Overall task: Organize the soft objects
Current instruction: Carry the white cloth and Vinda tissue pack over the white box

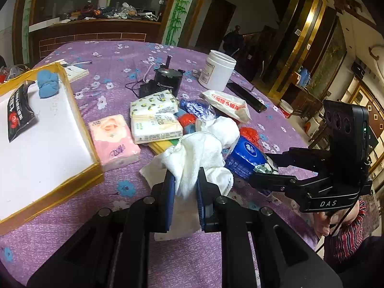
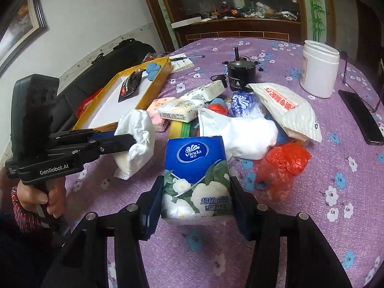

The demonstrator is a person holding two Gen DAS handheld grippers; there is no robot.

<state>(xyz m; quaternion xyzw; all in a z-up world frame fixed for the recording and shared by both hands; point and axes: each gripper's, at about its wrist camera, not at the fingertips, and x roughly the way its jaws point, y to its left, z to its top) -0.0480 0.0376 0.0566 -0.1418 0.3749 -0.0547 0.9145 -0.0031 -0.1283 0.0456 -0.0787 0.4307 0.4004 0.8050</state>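
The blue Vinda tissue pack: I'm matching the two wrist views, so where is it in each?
Left wrist: Vinda pack, right of centre, behind the white towel.
Right wrist: lower centre, between the fingers.
Shared landmark: white jar.

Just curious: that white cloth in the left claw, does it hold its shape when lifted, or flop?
Probably floppy: the white cloth bunches between the left claw pads and droops in loose folds. It looks light. It seems unlikely to slip, since it is pinched tight.
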